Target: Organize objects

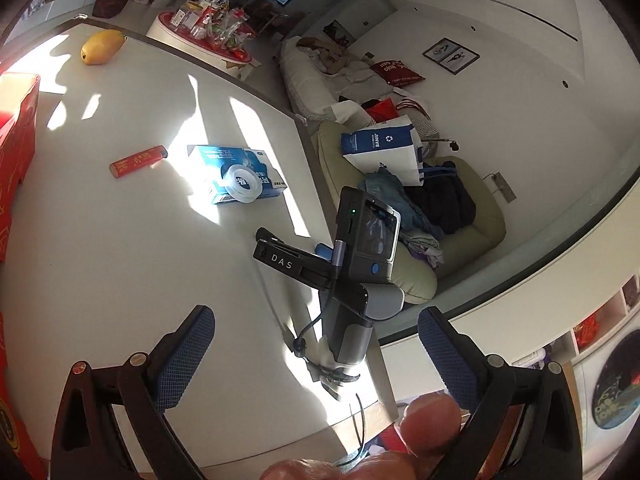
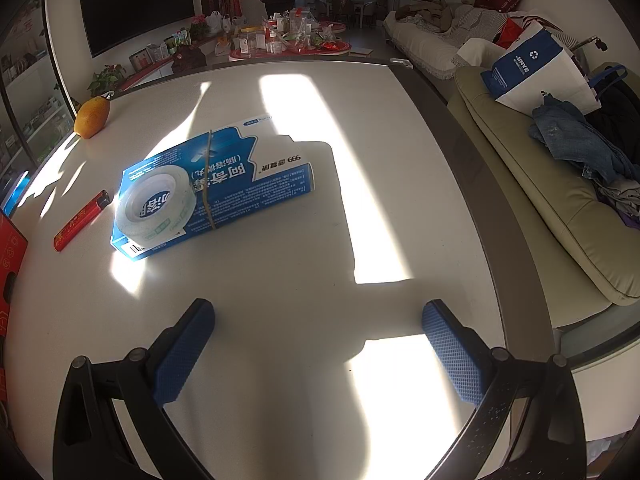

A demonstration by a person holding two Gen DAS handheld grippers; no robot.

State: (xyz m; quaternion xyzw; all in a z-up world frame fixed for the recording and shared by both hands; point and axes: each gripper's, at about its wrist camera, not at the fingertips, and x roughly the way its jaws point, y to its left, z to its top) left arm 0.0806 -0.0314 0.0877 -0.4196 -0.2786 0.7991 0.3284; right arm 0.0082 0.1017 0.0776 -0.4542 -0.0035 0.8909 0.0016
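Hovering wide and empty, both claws, left (image 1: pixel 316 354) and right (image 2: pixel 318 350), leave tape (image 2: pixel 154 204), box (image 2: pixel 240 184) and lighter (image 2: pixel 82 220) unsorted on the tabletop (image 2: pixel 320 264).

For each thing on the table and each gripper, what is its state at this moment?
Left gripper: open, holds nothing.
Right gripper: open, holds nothing, above the table.
Tape roll: lying flat on the blue box.
Blue box: closed, flat on the table, a rubber band around it.
Red lighter: lying on its side, left of the box.
Yellow fruit: whole, near the far edge.
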